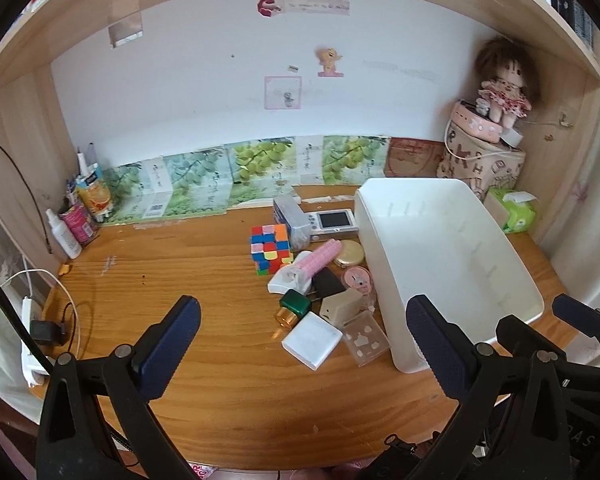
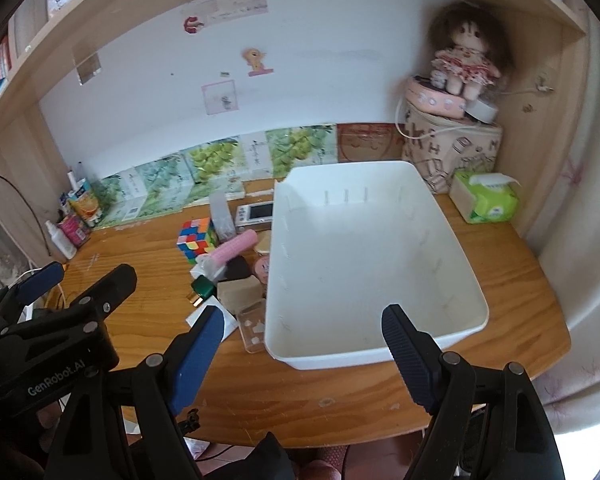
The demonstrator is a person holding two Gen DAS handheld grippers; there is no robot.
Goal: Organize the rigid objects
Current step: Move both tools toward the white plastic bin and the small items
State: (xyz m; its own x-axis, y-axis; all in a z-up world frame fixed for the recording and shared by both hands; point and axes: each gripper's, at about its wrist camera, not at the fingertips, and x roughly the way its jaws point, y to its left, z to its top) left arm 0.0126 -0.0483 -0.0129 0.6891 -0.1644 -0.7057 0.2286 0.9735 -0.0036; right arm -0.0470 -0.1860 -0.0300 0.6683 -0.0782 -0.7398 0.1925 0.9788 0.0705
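A white plastic bin (image 1: 496, 280) (image 2: 276, 280) stands empty on the right of the wooden desk. Left of it lies a cluster: a Rubik's cube (image 1: 271, 248) (image 2: 196, 238), a pink roller (image 1: 324, 258) (image 2: 236, 250), a green-capped bottle (image 1: 294, 308) (image 2: 200, 290), a beige block (image 1: 340, 306), a white flat box (image 1: 312, 340), a clear case (image 1: 366, 338) (image 2: 254, 330), a small camera (image 1: 334, 222) (image 2: 256, 214). My left gripper (image 1: 304, 344) is open above the desk's front, empty. My right gripper (image 2: 302, 350) is open before the bin's near wall, empty.
A doll (image 1: 504, 84) sits on a patterned box at the back right beside a green tissue pack (image 2: 486, 200). Bottles and tubes (image 1: 80, 216) stand at the back left. A power strip with cables (image 1: 36, 332) lies at the left edge. A shelf runs overhead.
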